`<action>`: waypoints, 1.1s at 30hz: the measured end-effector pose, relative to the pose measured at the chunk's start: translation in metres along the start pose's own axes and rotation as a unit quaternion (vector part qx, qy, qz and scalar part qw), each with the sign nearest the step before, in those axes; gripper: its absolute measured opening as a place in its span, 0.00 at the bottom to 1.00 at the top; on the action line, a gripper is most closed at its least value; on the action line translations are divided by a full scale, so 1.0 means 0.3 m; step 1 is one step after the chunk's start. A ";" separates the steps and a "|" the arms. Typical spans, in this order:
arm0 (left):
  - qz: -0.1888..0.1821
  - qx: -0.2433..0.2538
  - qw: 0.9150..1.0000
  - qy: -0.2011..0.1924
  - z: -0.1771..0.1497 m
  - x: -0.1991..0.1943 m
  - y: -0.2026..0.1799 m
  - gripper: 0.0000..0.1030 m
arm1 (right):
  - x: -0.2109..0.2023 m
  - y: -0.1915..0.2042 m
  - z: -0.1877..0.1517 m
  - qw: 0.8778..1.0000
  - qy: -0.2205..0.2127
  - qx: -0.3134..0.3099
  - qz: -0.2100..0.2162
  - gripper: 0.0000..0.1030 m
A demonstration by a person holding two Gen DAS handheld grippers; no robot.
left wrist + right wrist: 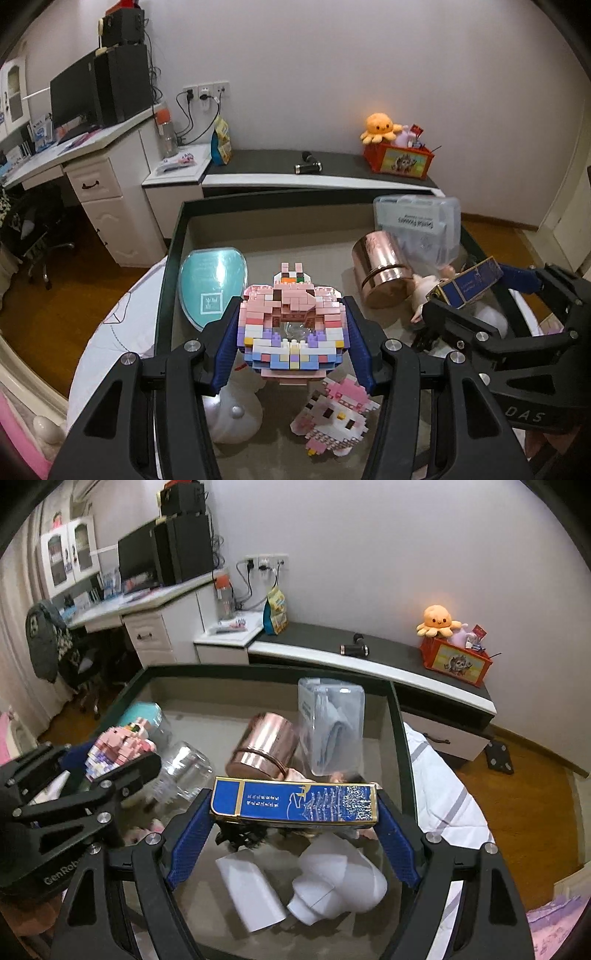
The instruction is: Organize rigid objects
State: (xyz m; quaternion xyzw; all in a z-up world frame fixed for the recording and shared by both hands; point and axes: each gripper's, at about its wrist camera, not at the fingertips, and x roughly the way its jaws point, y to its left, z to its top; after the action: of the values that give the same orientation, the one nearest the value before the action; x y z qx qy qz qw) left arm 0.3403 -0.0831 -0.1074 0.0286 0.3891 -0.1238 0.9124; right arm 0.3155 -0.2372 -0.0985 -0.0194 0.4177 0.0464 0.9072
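My left gripper (pixel 291 332) is shut on a pink and pastel brick figure (pixel 291 325) and holds it above the open box (pixel 177 236). My right gripper (pixel 293 808) is shut on a flat blue and gold box (pixel 295 805), held level over the same open box; the blue box also shows in the left wrist view (pixel 469 284). A copper tin (pixel 382 273) lies on its side in the open box, also in the right wrist view (pixel 264 746).
In the open box lie a teal oval case (pixel 212 280), a clear plastic case (pixel 417 225), a small pink brick owl (pixel 336 417), a white shell-like piece (pixel 232 413), white paper shapes (pixel 332 882) and a clear jar (pixel 184 771). The box rests on a bed (pixel 443 801). A low cabinet (pixel 317 177) stands behind.
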 end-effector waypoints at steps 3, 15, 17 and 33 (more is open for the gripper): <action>0.014 0.002 1.000 0.000 -0.002 0.001 0.002 0.66 | 0.017 -0.005 -0.008 1.000 0.005 -0.004 -0.005 0.86; 0.034 -0.026 0.997 -0.068 -0.051 -0.258 0.069 1.00 | -0.109 -0.031 -0.042 0.999 -0.026 0.037 0.022 1.00; 0.041 -0.028 0.996 -0.075 -0.061 -0.310 0.075 1.00 | -0.146 -0.018 -0.047 0.998 -0.036 0.042 0.018 1.00; 0.052 -0.025 0.988 -0.144 -0.191 -0.728 0.021 1.00 | -0.594 0.088 -0.186 0.990 -0.124 0.063 -0.003 1.00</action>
State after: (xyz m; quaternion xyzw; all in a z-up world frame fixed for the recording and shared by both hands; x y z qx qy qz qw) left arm 0.1560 -0.0240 0.0089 0.0080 0.2549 -0.0697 0.9644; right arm 0.1554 -0.2273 0.0009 0.0424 0.3040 0.0196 0.9515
